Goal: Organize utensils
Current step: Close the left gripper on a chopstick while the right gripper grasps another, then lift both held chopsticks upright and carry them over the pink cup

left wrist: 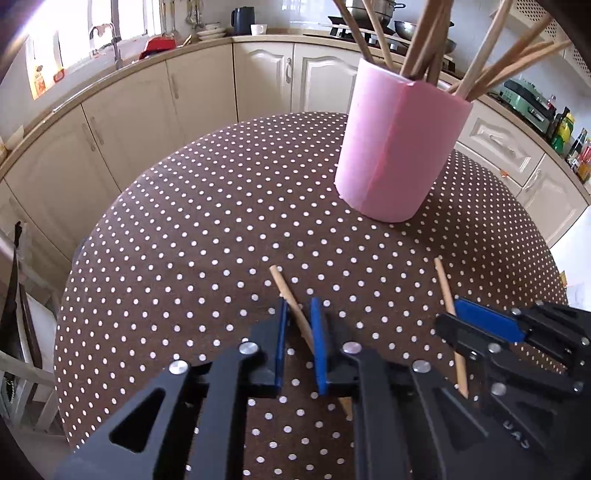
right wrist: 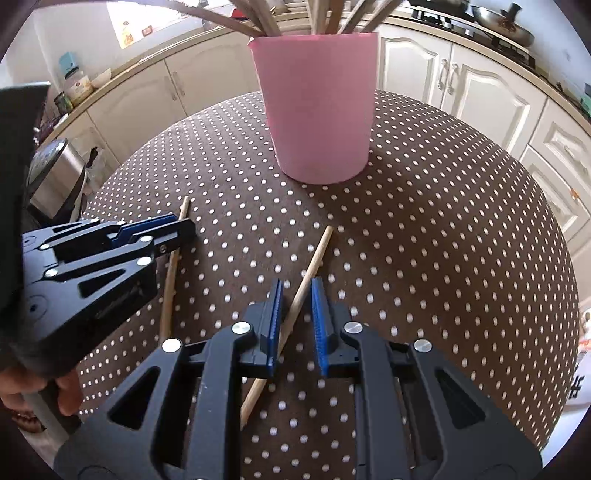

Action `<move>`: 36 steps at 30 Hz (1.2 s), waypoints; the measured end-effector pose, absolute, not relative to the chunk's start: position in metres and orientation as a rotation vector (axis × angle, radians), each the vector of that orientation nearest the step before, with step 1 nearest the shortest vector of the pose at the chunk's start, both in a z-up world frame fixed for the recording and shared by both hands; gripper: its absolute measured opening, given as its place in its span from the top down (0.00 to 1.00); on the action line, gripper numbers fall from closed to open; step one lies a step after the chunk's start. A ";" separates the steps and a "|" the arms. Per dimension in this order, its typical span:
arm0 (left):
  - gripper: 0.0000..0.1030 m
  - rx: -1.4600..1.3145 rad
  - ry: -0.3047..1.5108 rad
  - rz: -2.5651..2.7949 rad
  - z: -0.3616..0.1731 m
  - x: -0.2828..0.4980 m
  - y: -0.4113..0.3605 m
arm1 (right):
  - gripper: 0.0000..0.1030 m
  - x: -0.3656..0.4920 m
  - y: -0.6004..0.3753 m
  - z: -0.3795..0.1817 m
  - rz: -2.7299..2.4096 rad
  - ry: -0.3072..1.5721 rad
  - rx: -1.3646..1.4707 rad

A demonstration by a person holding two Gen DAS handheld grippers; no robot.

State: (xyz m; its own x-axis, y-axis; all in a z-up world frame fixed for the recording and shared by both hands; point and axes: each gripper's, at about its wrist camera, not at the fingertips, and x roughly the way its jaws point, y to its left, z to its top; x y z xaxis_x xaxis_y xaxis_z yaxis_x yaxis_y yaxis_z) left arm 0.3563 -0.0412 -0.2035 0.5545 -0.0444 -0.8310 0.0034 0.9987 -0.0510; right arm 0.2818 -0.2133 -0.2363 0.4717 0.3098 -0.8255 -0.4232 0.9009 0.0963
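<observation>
A pink cup (left wrist: pixel 399 147) holding several wooden chopsticks stands on the brown polka-dot table (left wrist: pixel 207 229); it also shows in the right wrist view (right wrist: pixel 317 107). Two loose wooden chopsticks lie on the cloth. My left gripper (left wrist: pixel 298 306) is open with one chopstick (left wrist: pixel 286 291) between its jaws, not clamped. My right gripper (right wrist: pixel 296 288) is open around the other chopstick (right wrist: pixel 314 262). The right gripper (left wrist: pixel 452 314) shows at the right of the left wrist view, over its chopstick (left wrist: pixel 445 288). The left gripper (right wrist: pixel 181 225) shows at the left of the right wrist view, over its chopstick (right wrist: pixel 171 273).
Cream kitchen cabinets (left wrist: pixel 199 96) and a counter curve behind the table. A sink tap (left wrist: pixel 110 40), kettle (left wrist: pixel 240 20) and stove with pans (left wrist: pixel 373 22) sit on the counter. A steel bin (right wrist: pixel 55 173) stands left of the table. The table edge is round.
</observation>
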 end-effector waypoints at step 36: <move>0.95 -0.059 0.666 -0.256 -0.057 0.225 -0.045 | 0.95 0.197 -0.278 -0.112 0.617 0.660 0.126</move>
State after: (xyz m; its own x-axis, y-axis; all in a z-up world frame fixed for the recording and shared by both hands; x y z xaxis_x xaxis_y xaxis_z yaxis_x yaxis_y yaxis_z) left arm 0.2249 -0.0451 -0.0568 0.7559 -0.2534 -0.6037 0.2158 0.9670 -0.1358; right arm 0.1973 -0.2780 -0.1121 0.6193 0.5739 -0.5358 -0.4961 0.8150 0.2995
